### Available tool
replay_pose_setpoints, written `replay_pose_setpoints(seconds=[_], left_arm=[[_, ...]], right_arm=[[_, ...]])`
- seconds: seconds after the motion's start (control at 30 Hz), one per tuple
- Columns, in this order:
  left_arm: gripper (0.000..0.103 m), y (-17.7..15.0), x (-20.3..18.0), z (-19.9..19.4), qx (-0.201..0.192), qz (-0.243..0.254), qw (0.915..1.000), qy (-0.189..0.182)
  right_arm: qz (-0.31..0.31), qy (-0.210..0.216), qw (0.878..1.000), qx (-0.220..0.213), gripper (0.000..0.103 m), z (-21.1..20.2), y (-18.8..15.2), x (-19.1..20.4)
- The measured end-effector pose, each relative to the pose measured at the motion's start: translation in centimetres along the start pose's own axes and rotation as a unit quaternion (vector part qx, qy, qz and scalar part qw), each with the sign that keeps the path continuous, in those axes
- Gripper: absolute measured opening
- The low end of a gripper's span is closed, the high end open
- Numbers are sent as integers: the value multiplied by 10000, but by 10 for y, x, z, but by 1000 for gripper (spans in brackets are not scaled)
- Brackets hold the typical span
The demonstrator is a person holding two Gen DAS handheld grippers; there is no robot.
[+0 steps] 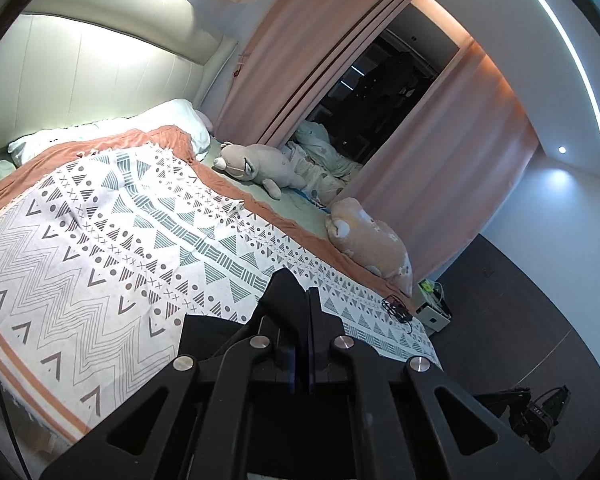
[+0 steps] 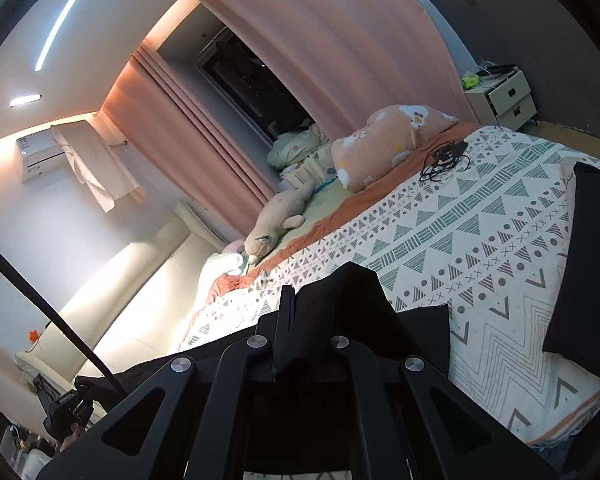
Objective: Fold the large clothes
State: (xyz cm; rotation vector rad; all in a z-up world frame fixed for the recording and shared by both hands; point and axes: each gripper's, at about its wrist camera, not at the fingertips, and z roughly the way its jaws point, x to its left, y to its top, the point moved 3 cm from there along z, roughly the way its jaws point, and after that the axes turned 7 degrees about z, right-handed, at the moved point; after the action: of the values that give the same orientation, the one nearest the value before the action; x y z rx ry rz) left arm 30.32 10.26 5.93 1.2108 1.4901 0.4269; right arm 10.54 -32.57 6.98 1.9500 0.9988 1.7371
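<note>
My left gripper is pinched shut on a fold of black cloth, and my right gripper is clamped on the same dark garment. The garment hangs between them above the patterned blanket on the bed. Beyond lie two plush toys near the pink curtains.
</note>
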Motion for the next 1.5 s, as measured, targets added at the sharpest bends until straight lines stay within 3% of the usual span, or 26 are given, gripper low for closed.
replay_pose_setpoints(seconds=[0.5, 0.93, 1.2, 1.23, 1.3, 1.33, 1.37, 1.4, 1.43, 1.5], left_arm=[[6, 14, 17, 133, 598, -115, 9978, 261], [6, -39, 83, 249, 1514, -516, 9837, 825], [6, -57, 107, 298, 1690, -784, 9790, 828], [8, -59, 109, 304, 1776, -782, 9770, 882], [23, -62, 112, 312, 1831, -786, 9757, 915], [58, -63, 113, 315, 1809, -821, 9761, 878], [103, -63, 113, 316, 1780, -831, 9767, 862], [103, -62, 113, 315, 1673, -837, 9787, 848], [103, -60, 112, 315, 1648, -822, 9791, 861], [103, -58, 112, 314, 1668, -806, 9789, 860]], right_arm=[[450, -463, 9974, 335, 0, 92, 31, -13], [853, -1140, 9849, 989, 0, 192, 15, -53], [1011, -1385, 9769, 1275, 1, 245, 13, -70], [997, -1441, 9761, 1287, 1, 252, 14, -70], [1013, -1475, 9764, 1209, 5, 262, 15, -73], [1030, -1479, 9766, 1174, 15, 266, 16, -74], [1029, -1502, 9763, 1172, 40, 270, 15, -75], [1014, -1506, 9762, 1187, 61, 273, 15, -74], [1000, -1489, 9769, 1165, 98, 274, 14, -74], [921, -1471, 9784, 1126, 103, 275, 12, -73]])
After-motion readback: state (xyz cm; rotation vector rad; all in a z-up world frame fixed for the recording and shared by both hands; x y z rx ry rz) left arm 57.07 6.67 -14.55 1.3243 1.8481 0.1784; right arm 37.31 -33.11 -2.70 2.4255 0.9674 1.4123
